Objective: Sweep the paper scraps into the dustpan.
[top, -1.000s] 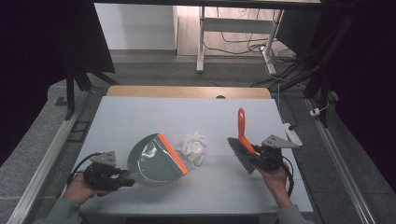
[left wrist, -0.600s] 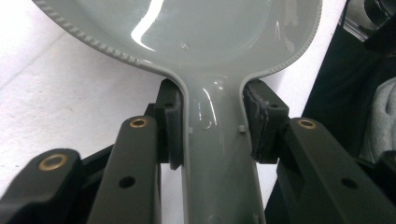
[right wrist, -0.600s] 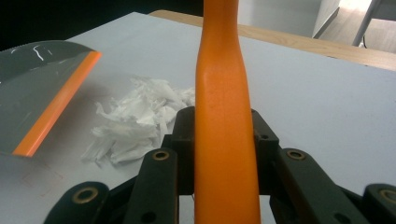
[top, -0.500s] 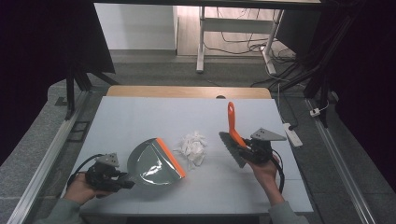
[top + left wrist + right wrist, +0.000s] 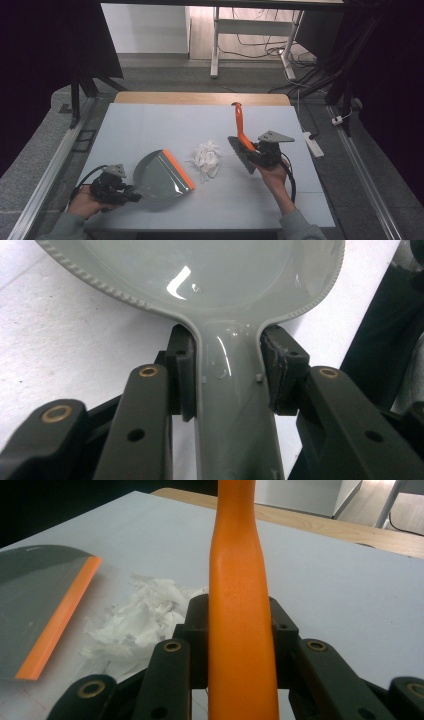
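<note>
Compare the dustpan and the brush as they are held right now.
The dustpan is grey with an orange lip and lies flat on the table; the brush has an orange handle, dark bristles and is tilted, handle upward. The dustpan lies left of the paper scraps, the brush right. Each has its handle clamped in a hand-held gripper.

on the table (image 5: pixel 150 125), the paper scraps (image 5: pixel 206 157) lie between my dustpan (image 5: pixel 159 175) at left and my brush (image 5: pixel 242 140) at right.
</note>
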The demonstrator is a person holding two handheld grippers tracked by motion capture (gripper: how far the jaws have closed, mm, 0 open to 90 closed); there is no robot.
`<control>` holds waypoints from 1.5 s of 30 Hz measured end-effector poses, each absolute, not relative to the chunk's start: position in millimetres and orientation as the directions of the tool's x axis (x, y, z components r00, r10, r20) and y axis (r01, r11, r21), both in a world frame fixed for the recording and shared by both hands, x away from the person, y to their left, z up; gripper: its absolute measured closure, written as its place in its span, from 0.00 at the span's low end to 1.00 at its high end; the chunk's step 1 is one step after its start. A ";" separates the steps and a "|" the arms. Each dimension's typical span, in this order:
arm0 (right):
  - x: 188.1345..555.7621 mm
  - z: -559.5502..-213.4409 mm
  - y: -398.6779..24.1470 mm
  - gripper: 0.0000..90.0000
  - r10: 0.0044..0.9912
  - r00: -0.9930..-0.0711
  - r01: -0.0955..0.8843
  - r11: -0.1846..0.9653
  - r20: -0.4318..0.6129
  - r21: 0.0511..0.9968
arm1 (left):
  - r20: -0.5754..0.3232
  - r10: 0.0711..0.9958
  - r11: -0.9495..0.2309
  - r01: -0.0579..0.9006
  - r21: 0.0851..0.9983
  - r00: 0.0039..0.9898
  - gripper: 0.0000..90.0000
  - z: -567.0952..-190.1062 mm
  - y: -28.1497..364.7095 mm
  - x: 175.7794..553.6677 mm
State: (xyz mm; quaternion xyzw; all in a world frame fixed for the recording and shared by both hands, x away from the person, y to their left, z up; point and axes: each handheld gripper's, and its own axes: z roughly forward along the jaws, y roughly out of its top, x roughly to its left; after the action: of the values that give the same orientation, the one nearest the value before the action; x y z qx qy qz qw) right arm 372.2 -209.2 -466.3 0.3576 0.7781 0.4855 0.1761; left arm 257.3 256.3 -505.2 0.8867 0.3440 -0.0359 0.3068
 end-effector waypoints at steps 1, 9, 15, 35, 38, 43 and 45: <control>372.2 -466.3 -209.2 0.77 0.727 -0.682 0.385 0.273 0.073 0.881 | -0.276 0.587 -0.578 0.632 0.515 0.761 0.68 -505.9 255.3 258.0; 384.6 -472.6 -203.3 0.77 0.745 -0.661 0.420 0.264 0.093 0.868 | -0.295 0.575 -0.576 0.633 0.516 0.763 0.68 -508.8 252.8 262.6; 388.8 -475.1 -197.2 0.77 0.755 -0.652 0.429 0.286 0.074 0.857 | -0.308 0.563 -0.584 0.633 0.508 0.767 0.68 -511.9 249.3 266.6; 429.2 -478.4 -161.5 0.77 0.796 -0.604 0.490 0.329 0.042 0.807 | -0.326 0.525 -0.604 0.614 0.509 0.786 0.68 -513.6 242.4 273.5; 432.8 -479.7 -159.5 0.77 0.803 -0.595 0.498 0.328 0.040 0.803 | -0.327 0.523 -0.603 0.613 0.511 0.787 0.68 -513.6 241.4 273.2; 443.8 -482.2 -155.6 0.77 0.816 -0.577 0.518 0.335 0.033 0.787 | -0.331 0.522 -0.602 0.615 0.510 0.786 0.68 -514.3 240.9 274.5; 448.5 -484.5 -153.3 0.77 0.823 -0.567 0.528 0.334 0.032 0.781 | -0.335 0.522 -0.601 0.617 0.507 0.784 0.68 -514.9 240.5 275.3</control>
State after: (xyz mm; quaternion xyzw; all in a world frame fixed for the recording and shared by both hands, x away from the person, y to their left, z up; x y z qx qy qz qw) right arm 448.5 -153.3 -484.5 0.4252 0.7944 0.3903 0.1891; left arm 275.3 240.5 -514.9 0.8916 0.3196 -0.0760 0.3118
